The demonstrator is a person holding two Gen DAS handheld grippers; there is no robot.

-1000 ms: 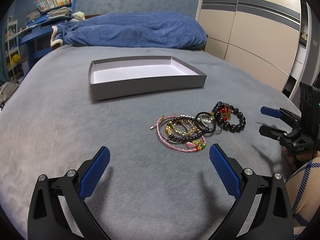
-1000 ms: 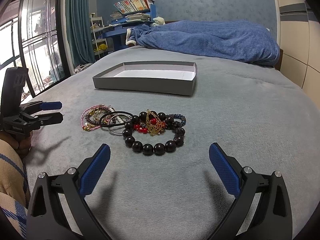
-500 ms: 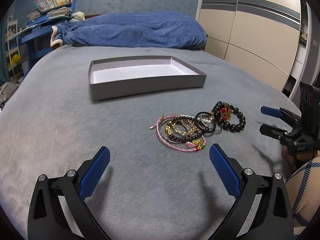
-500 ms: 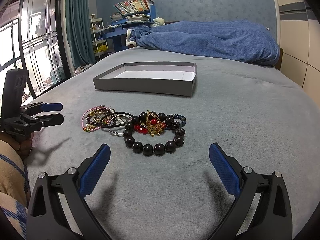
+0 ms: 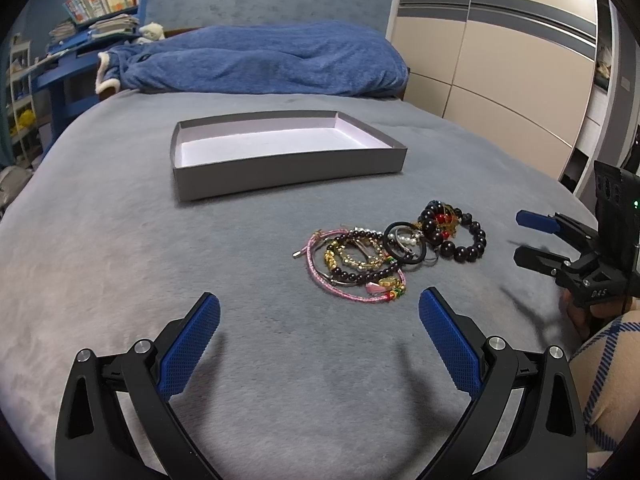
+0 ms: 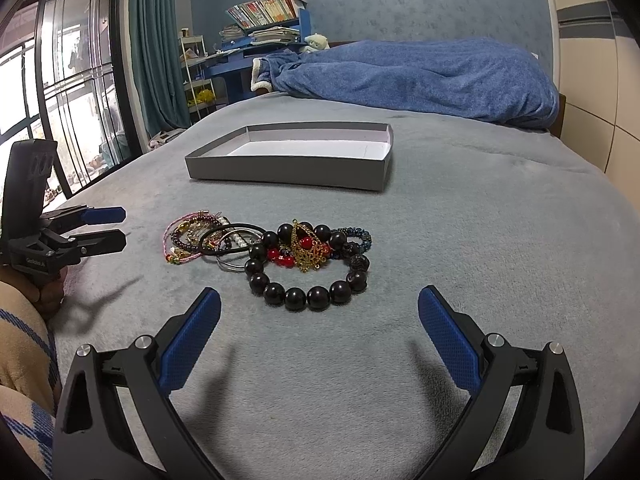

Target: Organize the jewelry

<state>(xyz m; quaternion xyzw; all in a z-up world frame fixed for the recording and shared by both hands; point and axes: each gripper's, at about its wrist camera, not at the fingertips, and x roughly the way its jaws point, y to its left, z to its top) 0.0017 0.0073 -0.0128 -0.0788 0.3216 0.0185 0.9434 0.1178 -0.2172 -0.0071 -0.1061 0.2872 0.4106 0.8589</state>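
Holding both tools low over the grey bed cover (image 5: 120, 264), I keep my left gripper (image 5: 319, 322) spread wide with nothing between its blue pads (image 5: 192, 344), and my right gripper (image 6: 319, 322) is spread just as wide and just as empty. Neither touches anything. Seen from the right camera, the left gripper (image 6: 108, 228) hangs at the left edge with a clear gap between its fingers, my hand (image 6: 46, 290) wrapped round its handle below a cream checked sleeve (image 6: 20, 344).

Just ahead of the fingers lies the pile of jewelry (image 5: 390, 254), resting on the bed cover between the two tools. A bracelet of large dark beads (image 6: 308, 280) sits nearest the right gripper, with a gold ornament and red beads (image 6: 306, 250) tangled on its far side. A black band (image 6: 230, 236) overlaps it to the left, and a pink cord bracelet (image 5: 348, 292) with small gold pieces lies nearest the left gripper.

Beyond the pile, apart from it, stands a shallow grey box (image 5: 288, 174) with a white inside, holding nothing. A rumpled blue blanket (image 5: 256, 60) lies at the head of the bed.
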